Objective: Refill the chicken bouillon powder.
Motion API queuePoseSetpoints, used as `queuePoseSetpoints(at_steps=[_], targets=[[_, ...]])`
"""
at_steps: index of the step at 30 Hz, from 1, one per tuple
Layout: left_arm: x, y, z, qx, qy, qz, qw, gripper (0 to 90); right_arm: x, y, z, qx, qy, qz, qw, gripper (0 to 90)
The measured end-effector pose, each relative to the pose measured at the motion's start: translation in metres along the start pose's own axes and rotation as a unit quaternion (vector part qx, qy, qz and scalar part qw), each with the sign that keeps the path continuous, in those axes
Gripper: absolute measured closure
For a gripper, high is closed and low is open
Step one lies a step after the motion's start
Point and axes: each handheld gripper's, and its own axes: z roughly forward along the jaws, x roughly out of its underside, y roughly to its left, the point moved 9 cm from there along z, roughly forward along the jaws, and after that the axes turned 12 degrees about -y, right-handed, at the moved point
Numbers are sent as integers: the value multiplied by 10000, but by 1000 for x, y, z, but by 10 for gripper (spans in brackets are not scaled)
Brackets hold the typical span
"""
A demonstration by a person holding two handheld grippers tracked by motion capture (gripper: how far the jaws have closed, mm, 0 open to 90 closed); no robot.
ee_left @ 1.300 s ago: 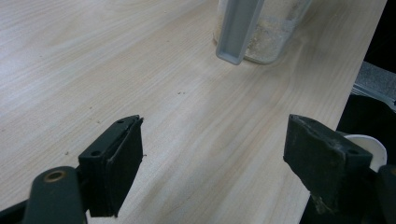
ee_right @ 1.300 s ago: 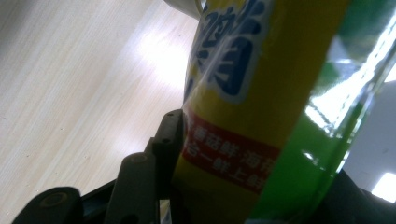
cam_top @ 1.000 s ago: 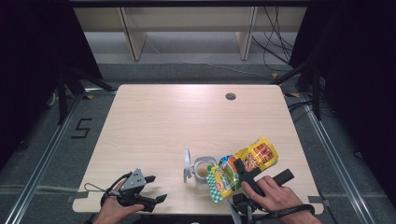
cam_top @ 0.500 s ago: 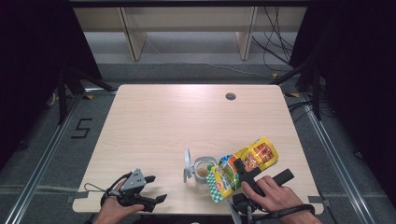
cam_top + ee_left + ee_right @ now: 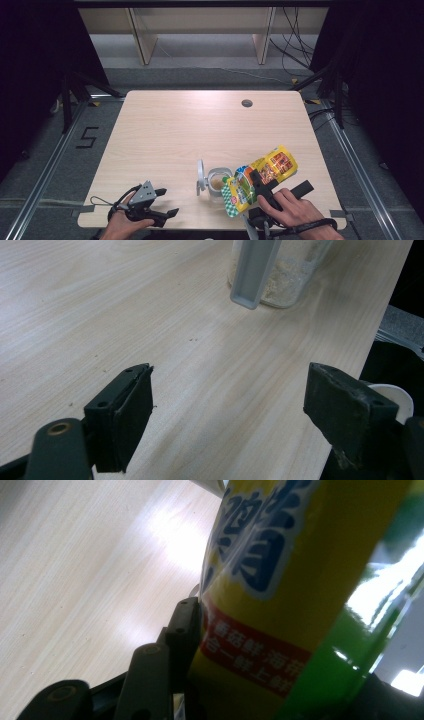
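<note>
Near the front edge of the pale wood-grain worktop (image 5: 200,125), as seen in the high view, a glossy yellow-and-green printed pouch (image 5: 257,177) is held tilted in the right gripper (image 5: 256,186), its lower end brought against the mouth of a small clear jar (image 5: 218,181). A thin layer of beige powder is seen at the jar's bottom, and its grey hinged lid (image 5: 201,175) is stood open on the left. The pouring is judged to be under way: the jar is mostly unfilled, and closing the lid is left to do. The left gripper (image 5: 162,202) is rested near the worktop's front left, well apart from the jar.

Along the left gripper view, the two black jaws are seen spread wide with nothing between them; the matt wood grain, the lid (image 5: 254,270) and the powder behind the transparent jar wall (image 5: 295,275) are shown ahead.

Within the right gripper view, the pouch (image 5: 300,580) is seen clamped, one black jaw pressed flat on its shiny, smooth film, printed with blue characters and a red band.
</note>
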Motion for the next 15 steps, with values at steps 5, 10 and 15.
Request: queuePoseSetpoints(at_steps=[5, 10, 15], targets=[[0, -1, 1, -10, -34, -63, 10000, 193, -1, 0, 0, -16, -15, -21, 10000, 591], [1, 2, 1, -23, 17, 8, 10000, 193, 0, -1, 0, 5, 15, -65, 10000, 603], [0, 0, 0, 7, -15, -64, 10000, 193, 0, 1, -1, -53, 6, 51, 10000, 606]])
